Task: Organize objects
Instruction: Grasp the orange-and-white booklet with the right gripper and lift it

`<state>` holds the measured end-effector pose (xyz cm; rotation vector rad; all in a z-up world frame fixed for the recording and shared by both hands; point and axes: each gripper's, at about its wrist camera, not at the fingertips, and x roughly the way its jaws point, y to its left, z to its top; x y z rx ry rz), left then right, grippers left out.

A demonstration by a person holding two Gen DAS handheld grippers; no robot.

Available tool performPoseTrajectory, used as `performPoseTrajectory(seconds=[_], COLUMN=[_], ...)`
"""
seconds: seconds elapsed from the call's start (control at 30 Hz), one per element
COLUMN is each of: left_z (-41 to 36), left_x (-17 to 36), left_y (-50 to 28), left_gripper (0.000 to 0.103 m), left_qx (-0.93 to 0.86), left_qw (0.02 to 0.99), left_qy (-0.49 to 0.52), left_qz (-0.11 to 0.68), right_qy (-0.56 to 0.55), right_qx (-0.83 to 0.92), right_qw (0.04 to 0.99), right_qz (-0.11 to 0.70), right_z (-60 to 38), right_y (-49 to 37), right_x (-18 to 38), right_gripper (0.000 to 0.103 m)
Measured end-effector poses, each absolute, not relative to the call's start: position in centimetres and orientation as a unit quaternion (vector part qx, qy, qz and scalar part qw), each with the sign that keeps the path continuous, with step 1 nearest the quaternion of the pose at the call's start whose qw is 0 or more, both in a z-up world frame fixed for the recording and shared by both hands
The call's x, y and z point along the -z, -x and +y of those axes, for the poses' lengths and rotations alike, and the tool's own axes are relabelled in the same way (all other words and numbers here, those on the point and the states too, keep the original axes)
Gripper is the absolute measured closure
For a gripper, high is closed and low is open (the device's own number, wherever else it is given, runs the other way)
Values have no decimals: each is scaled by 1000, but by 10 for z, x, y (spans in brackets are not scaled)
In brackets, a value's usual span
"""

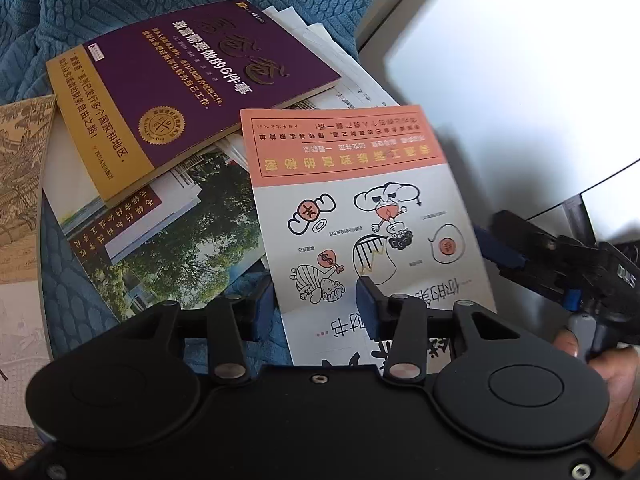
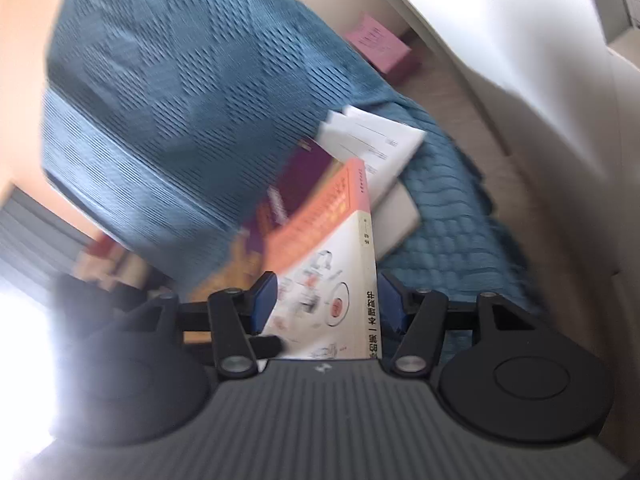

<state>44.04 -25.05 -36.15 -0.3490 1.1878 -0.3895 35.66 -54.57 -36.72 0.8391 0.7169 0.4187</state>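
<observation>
Grip matters most here: the right gripper (image 2: pixel 326 304) clamps the orange-and-white book (image 1: pixel 360 216) by its spine edge, apparently lifted above the purple book (image 1: pixel 188 92) and the magazine (image 1: pixel 168 240). The left gripper (image 1: pixel 316 308) stands spread, straddling the book's near corner; it should steady that edge before the book is set down squarely.

A blue knitted blanket (image 1: pixel 80 4) covers the surface that carries everything; it shows again in the right wrist view (image 2: pixel 168 92). Directly on it lie loose white papers (image 1: pixel 348 80) and a booklet with a tree photo (image 1: pixel 192 236). A purple-and-gold book (image 1: pixel 192 88) rests on top of these. At the left edge lies a tan illustrated sheet (image 1: pixel 20 184). A pink box (image 2: pixel 382 44) sits on the wooden floor (image 2: pixel 440 88) beyond the blanket.
</observation>
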Motion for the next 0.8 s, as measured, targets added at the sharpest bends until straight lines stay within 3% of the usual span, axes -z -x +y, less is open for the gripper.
performPoseTrajectory(seconds=[0.47, 0.6, 0.8], left_z=[-235, -236, -222], left_x=[365, 363, 365], left_y=[-442, -442, -442], left_gripper=[60, 59, 56], left_qx=[184, 182, 182], left_qw=[783, 783, 769], left_qy=[206, 205, 246], left_qz=[558, 558, 561], right_qy=[-405, -367, -355], right_qx=[-272, -247, -245], right_qw=[797, 783, 789], right_qz=[355, 438, 437], right_z=[-535, -511, -494], right_y=[-368, -381, -379], right_x=[364, 383, 375], right_gripper=[47, 82, 84])
